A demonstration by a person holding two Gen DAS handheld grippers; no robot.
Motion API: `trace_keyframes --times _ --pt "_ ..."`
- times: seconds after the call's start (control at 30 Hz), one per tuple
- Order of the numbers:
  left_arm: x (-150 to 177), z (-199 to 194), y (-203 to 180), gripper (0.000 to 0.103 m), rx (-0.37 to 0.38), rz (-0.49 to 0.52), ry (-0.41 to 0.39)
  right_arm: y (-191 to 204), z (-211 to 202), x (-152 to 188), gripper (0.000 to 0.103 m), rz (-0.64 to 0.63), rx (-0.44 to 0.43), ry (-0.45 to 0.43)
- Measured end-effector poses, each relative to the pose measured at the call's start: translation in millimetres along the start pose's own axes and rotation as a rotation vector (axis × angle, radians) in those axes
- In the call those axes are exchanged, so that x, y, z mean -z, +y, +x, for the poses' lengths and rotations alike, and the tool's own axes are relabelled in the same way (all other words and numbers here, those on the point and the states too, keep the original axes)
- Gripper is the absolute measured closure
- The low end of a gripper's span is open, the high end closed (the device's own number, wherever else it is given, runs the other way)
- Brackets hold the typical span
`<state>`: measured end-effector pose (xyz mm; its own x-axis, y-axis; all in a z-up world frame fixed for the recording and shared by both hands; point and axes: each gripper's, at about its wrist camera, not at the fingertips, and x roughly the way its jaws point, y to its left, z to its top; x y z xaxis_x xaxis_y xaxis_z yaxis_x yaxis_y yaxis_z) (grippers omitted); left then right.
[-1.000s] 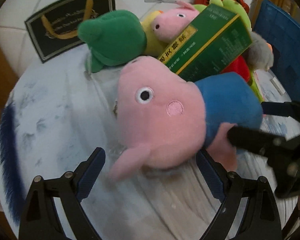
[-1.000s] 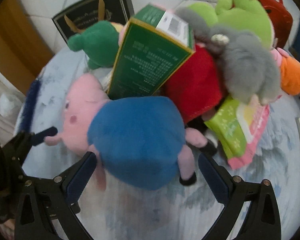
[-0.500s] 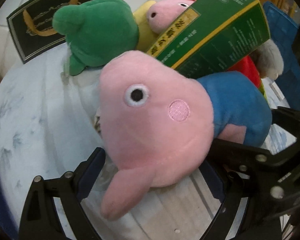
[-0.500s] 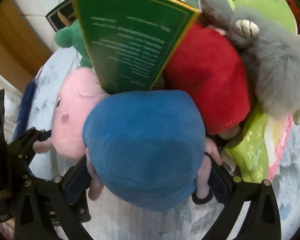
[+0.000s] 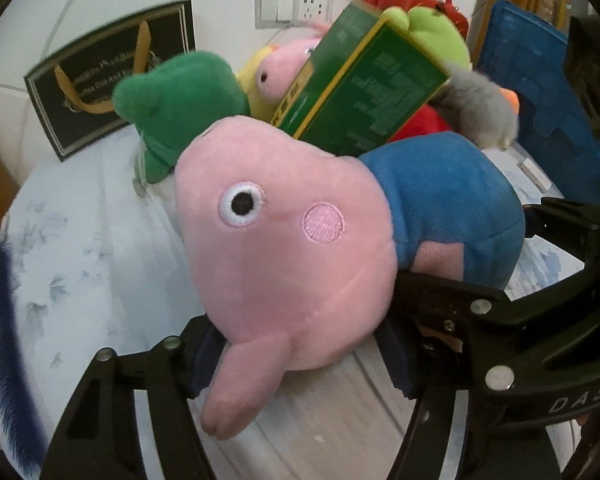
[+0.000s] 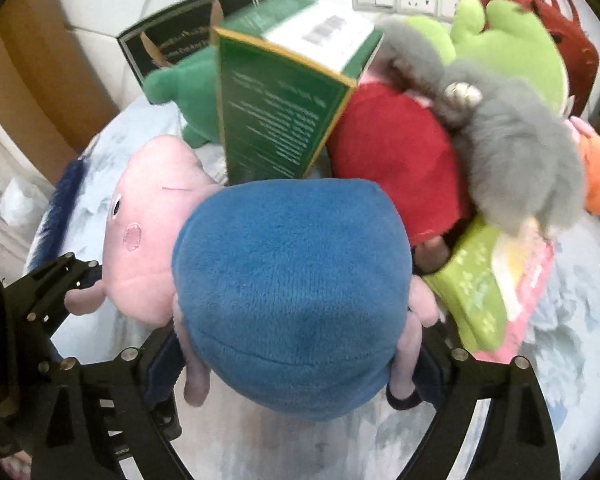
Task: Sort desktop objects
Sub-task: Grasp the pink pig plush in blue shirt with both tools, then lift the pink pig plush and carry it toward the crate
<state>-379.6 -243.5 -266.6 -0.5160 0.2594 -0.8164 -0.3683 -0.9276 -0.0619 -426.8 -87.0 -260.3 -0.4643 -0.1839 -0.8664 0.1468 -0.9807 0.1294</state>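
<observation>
Presently, in the left wrist view, the left gripper (image 5: 300, 354) is pinching the head of a soft pink pig plush toy in a blue shirt (image 5: 284, 240), its pads pressed against both sides of the head. The toy lies at the near edge of a pile on the pale marbled table (image 5: 80, 248), with a green cardboard box (image 5: 364, 100) leaning on its back.

In the right wrist view, the right gripper (image 6: 296, 364) clamps the toy's blue body. The step in hand appears to be the two-handed pick-up. The next move calls for a level lift, slow enough that the leaning box does not topple.
</observation>
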Motion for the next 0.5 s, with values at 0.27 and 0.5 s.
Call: trace_keyframes --times 0.27,0.5 --pt "7 -52 -36 0.036 -0.036 -0.001 -0.076 -4 -64 17 0.010 -0.046 -0.009 -0.086" --pt "16 -115 -96 0.036 -0.103 0.002 -0.169 -19 -146 49 0.010 -0.100 -0.042 -0.193"
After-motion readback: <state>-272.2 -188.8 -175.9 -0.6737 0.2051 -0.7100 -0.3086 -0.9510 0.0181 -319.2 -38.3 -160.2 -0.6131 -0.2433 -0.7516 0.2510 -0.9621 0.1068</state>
